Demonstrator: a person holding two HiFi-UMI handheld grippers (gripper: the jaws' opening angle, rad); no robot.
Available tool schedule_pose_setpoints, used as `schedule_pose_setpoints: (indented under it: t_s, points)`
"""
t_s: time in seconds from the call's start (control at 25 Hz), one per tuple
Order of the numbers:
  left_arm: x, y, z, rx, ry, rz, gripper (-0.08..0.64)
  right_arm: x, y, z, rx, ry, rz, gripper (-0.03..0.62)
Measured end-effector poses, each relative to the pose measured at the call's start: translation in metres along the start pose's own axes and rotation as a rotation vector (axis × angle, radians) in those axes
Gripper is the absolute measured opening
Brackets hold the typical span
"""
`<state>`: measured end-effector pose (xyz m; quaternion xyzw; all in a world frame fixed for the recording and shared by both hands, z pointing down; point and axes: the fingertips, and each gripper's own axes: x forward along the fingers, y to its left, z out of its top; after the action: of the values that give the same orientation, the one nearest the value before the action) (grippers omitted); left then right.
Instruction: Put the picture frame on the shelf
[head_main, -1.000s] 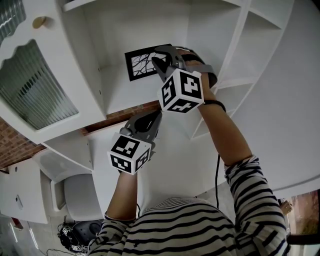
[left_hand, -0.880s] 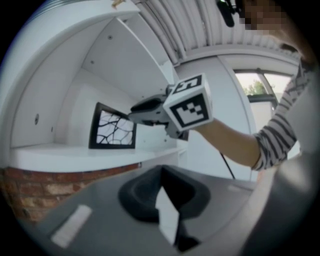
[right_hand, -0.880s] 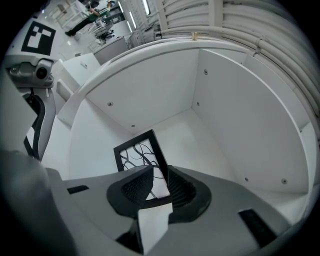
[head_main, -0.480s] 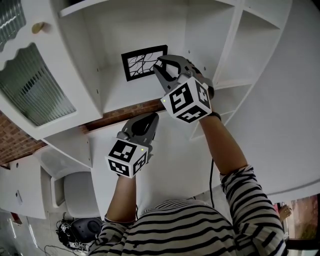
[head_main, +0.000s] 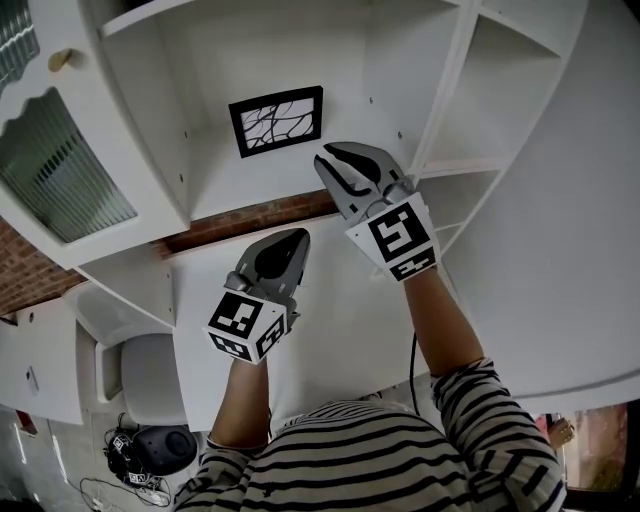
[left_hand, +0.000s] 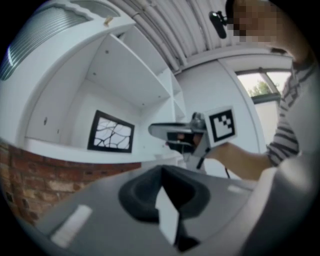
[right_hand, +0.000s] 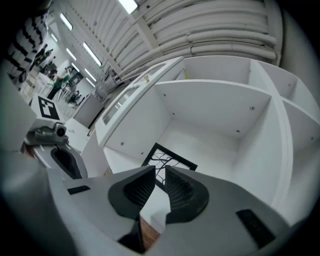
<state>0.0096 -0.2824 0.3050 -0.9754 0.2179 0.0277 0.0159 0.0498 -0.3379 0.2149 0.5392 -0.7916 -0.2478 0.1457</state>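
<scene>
The picture frame, black-edged with a branching line drawing, stands upright against the back wall of the white shelf compartment; it also shows in the left gripper view and the right gripper view. My right gripper hangs just in front of the compartment, right of the frame and apart from it, its jaws slightly open with nothing between them. My left gripper sits lower, outside the shelf edge, shut and empty.
A brick-coloured strip runs under the shelf board. A ribbed glass cabinet door stands to the left. Upright dividers separate narrower compartments to the right. A white chair and dark gear on the floor lie below left.
The right gripper has let go of the frame's right edge, drawn back toward the person and rolled. The frame stays standing on the shelf. The left gripper has barely moved.
</scene>
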Motion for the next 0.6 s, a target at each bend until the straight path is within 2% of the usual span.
schedule_pose_setpoints:
  t_s: [0.24, 0.48, 0.6]
  points:
    - [-0.004, -0.004, -0.015, -0.074, -0.1, 0.041, 0.009, -0.036, 0.019, -0.036, 0.279, -0.116, 0.079, 0.058]
    - [-0.001, -0.021, -0.033, -0.11, -0.142, 0.033, 0.009, -0.069, 0.037, -0.069, 0.488, -0.18, 0.155, 0.058]
    - [0.001, -0.03, -0.038, -0.18, -0.179, 0.016, 0.009, -0.083, 0.053, -0.086, 0.569, -0.21, 0.219, 0.058]
